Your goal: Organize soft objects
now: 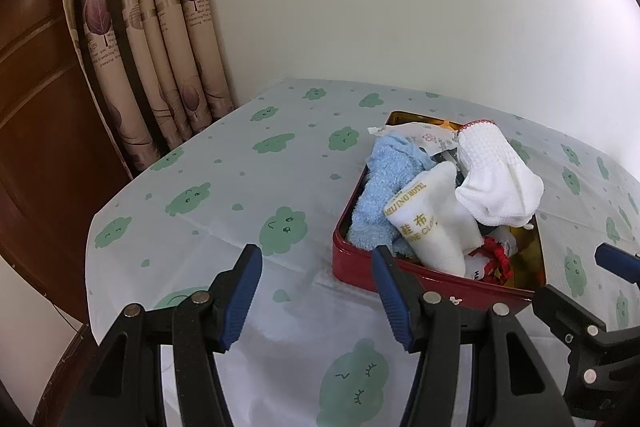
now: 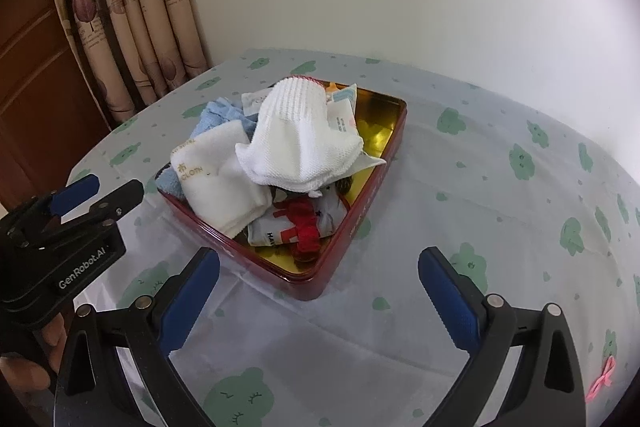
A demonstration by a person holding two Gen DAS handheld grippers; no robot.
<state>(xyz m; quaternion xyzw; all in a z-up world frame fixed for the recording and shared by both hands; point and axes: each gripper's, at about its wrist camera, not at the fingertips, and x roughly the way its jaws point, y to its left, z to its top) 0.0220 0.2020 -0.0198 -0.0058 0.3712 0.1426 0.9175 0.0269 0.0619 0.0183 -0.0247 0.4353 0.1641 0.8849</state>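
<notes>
A red tin box [image 1: 400, 277] [image 2: 352, 235] with a gold inside sits on the table. It holds a white knit sock [image 1: 496, 175] [image 2: 300, 143] on top, a blue fluffy towel [image 1: 380, 191] [image 2: 220, 113], a white hotel shoe cloth [image 1: 428, 223] [image 2: 216, 187], a printed packet with a red bow [image 2: 300, 223] and small sachets [image 2: 342, 111]. My left gripper [image 1: 316, 259] is open and empty just in front of the box's near left side. My right gripper [image 2: 320, 267] is open and empty in front of the box's near corner.
The table wears a white cloth with green cloud faces [image 1: 248, 187] [image 2: 500, 207]. A beige curtain [image 1: 160, 27] and a brown wooden door [image 1: 36, 87] stand at the left. A pink bow [image 2: 600, 379] lies at the table's right edge. A plain wall is behind.
</notes>
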